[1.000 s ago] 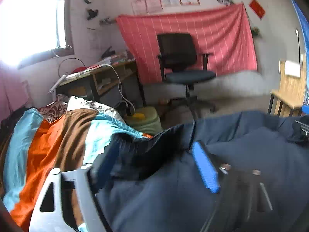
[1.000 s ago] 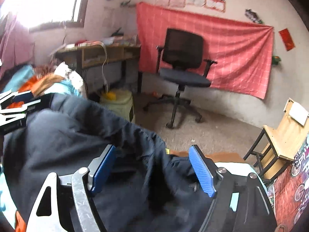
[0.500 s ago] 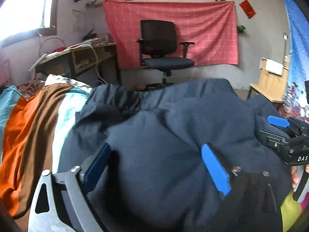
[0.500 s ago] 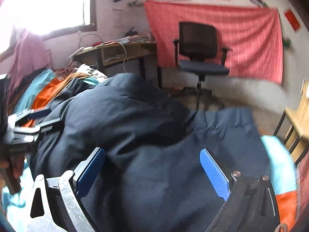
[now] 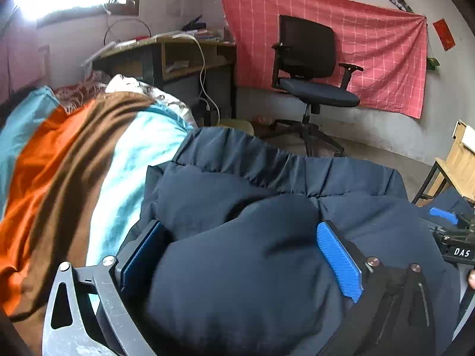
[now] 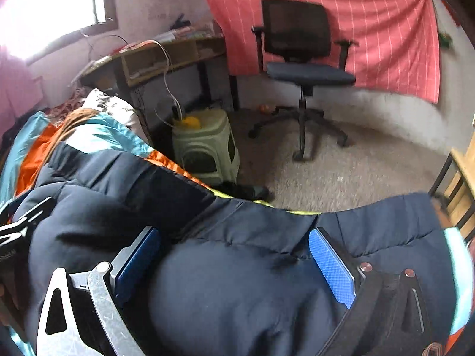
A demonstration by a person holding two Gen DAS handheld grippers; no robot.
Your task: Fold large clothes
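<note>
Jacket [image 5: 252, 267] bulges between wide tongs: left gripper [image 5: 240, 255] still opening, right gripper [image 6: 234, 255] wide. Flatten padding before next fold.

Puffy navy quilted jacket [image 5: 267, 184] lies bunched on striped bedspread, elastic hem edge twd far side.

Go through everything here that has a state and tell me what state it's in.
navy padded jacket: bunched on the bed, between both sets of fingers
left gripper: opening, jacket bulging between its fingers
right gripper: wide open over the jacket
striped bedcover: spread, rumpled
office chair: unoccupied
</note>
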